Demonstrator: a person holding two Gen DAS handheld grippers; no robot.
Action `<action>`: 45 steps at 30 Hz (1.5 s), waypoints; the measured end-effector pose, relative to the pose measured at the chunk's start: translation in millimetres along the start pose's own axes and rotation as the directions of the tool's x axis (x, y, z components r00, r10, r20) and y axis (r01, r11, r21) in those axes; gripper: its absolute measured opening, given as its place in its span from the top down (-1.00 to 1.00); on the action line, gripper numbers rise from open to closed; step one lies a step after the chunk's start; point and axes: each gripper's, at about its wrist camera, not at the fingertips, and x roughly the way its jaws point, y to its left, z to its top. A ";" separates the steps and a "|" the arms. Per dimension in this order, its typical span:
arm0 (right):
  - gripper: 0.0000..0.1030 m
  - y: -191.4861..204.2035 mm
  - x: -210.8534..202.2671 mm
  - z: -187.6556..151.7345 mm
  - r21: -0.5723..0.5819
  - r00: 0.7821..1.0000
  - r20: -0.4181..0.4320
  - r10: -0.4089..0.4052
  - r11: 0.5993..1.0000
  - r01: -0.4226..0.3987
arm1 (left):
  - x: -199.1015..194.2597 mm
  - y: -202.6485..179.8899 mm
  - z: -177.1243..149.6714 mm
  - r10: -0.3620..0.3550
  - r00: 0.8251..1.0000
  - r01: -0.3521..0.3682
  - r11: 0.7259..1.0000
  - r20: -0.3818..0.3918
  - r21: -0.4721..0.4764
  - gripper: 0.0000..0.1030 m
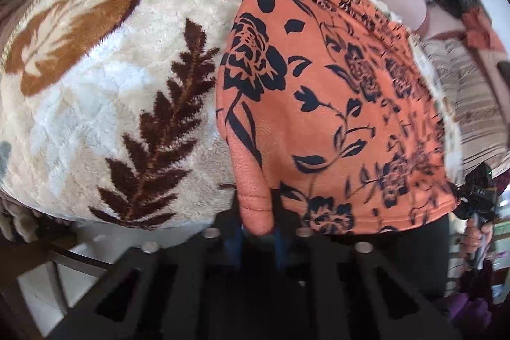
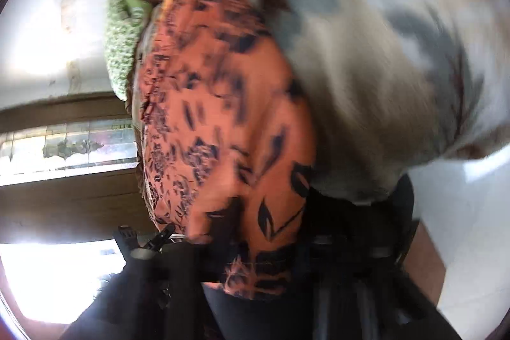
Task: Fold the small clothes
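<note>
Now both grippers grasp the orange floral garment (image 1: pixel 318 104), left gripper (image 1: pixel 258 225) and right gripper (image 2: pixel 251 279) pinching its near hem above the leaf-patterned blanket (image 1: pixel 105 104). Probably mid-fold; next, carry the hem across evenly.

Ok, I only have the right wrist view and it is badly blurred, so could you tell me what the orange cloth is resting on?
Observer: The orange floral garment is spread over a plush cream blanket printed with dark brown fern leaves.
Operator: Thank you. Where is the left gripper relative to it?
Observer: The left gripper sits at the garment's near edge, and a stitched hem corner hangs down between its fingers. I cannot tell whether they pinch it.
Operator: And is the garment lying flat?
Observer: Not fully; its far end is bunched into gathers.
</note>
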 end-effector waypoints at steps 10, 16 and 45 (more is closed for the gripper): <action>0.74 80.4 -48.8 31.3 -0.131 0.975 0.145 0.167 0.980 -0.148 | -63.2 -13.9 31.9 -0.182 0.974 0.179 0.983 0.137 0.037 0.79; 0.74 119.0 -63.0 100.9 -0.160 0.947 0.235 0.218 0.970 -0.184 | -92.8 -41.4 119.5 -0.237 0.944 0.227 0.971 0.229 0.067 0.79; -0.64 90.8 25.9 385.5 0.056 0.833 0.512 0.210 0.959 -0.276 | 9.7 -21.8 368.6 -0.059 0.866 0.135 0.984 0.496 -0.119 -0.11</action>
